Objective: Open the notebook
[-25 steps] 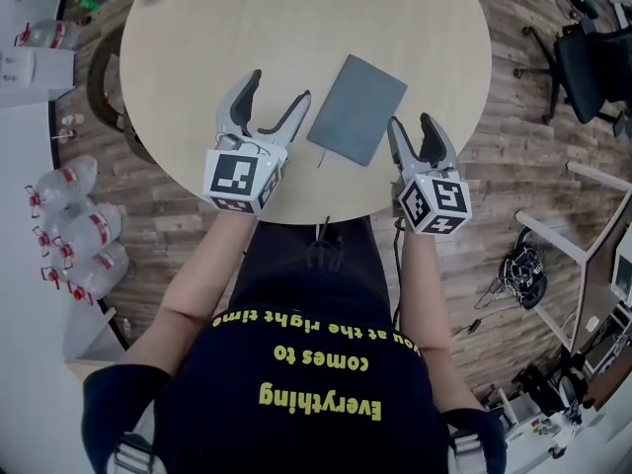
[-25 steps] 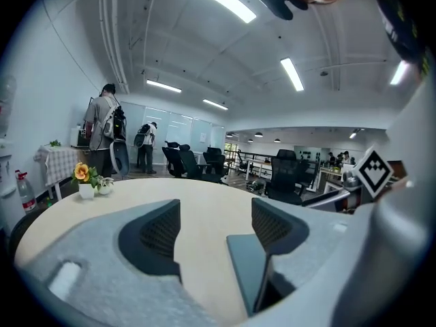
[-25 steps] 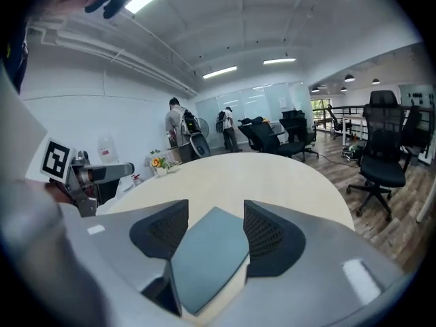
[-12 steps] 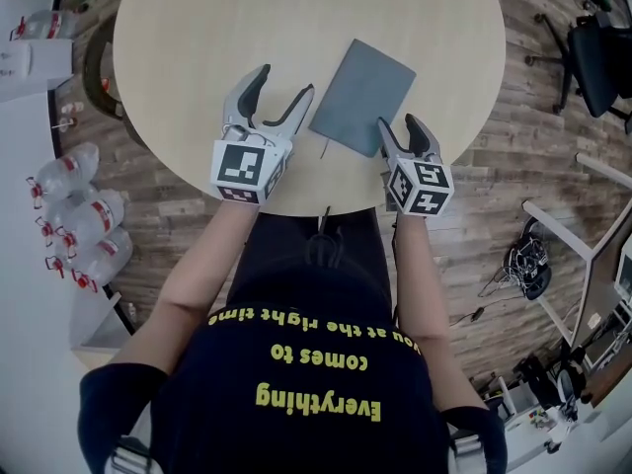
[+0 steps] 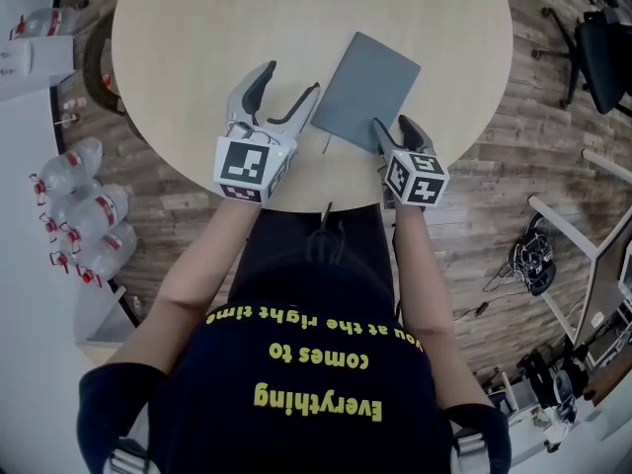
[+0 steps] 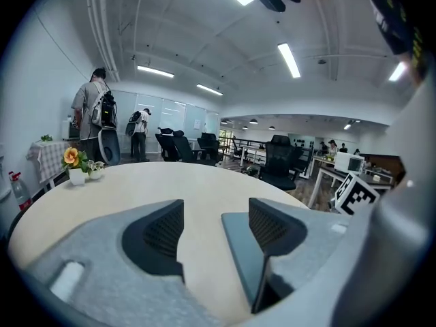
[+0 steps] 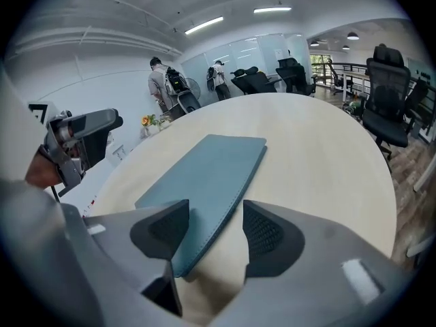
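Note:
A closed grey-blue notebook lies at an angle on the round pale wood table. My right gripper is tilted down at the notebook's near right corner. In the right gripper view the cover's long edge runs in between the open jaws of that gripper, and the pads do not press on it. My left gripper is open just left of the notebook, low over bare table. In the left gripper view the notebook lies against the inner side of the right jaw of the left gripper.
A small flower pot stands at the table's far edge. Water bottles lie on the floor to the left. A black office chair stands at the right. People stand at the far end of the room.
My right gripper has come down and forward from the table's near edge to the notebook's near corner. The left gripper has sunk a little and stayed beside the notebook.

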`<state>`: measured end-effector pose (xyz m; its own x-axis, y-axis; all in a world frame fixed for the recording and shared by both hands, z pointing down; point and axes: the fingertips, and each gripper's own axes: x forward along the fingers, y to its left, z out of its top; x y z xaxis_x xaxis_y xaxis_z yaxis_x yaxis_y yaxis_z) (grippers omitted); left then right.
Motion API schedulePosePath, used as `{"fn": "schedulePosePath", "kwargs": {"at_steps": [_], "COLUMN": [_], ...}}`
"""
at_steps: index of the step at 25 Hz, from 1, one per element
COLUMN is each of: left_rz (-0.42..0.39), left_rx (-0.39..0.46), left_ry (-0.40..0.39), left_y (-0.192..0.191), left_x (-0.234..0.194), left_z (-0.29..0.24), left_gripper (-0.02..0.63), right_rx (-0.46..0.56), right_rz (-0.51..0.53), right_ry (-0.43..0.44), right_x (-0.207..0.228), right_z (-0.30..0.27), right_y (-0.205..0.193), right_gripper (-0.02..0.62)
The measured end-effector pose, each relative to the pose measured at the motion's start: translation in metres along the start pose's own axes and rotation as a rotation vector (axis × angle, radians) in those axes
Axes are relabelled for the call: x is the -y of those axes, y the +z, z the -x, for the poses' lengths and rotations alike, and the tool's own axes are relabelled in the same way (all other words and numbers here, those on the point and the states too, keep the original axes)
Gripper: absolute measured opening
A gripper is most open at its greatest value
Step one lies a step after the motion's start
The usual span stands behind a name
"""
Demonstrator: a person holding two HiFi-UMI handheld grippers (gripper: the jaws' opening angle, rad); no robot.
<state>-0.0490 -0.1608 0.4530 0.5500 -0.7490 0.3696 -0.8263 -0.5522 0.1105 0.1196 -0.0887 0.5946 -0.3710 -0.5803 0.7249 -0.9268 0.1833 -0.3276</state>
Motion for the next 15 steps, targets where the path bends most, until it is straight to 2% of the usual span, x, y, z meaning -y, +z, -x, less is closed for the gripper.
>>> {"fn": "schedulePosePath", "kwargs": {"at_steps": [8,15], "left_rz": [-0.011,-0.021], "left_rx": [-0.006,-0.007], "left_ry": [-0.011,-0.009], "left_y": [0.0003,-0.0004], "left_x": [0.0045,0.0031], "left_z": [-0.0043,-0.0031], "left_gripper": [0.305,0.305], "right_rx": [0.006,0.073], "right_rz": [-0.112,-0.349], "right_ry": [0.059,0.136], "right_x": [-0.0047,-0.0025], "right_z": [-0.0013,-0.0001], "right_y": [0.0004,0.0061], "right_gripper": [0.256,0.235]}}
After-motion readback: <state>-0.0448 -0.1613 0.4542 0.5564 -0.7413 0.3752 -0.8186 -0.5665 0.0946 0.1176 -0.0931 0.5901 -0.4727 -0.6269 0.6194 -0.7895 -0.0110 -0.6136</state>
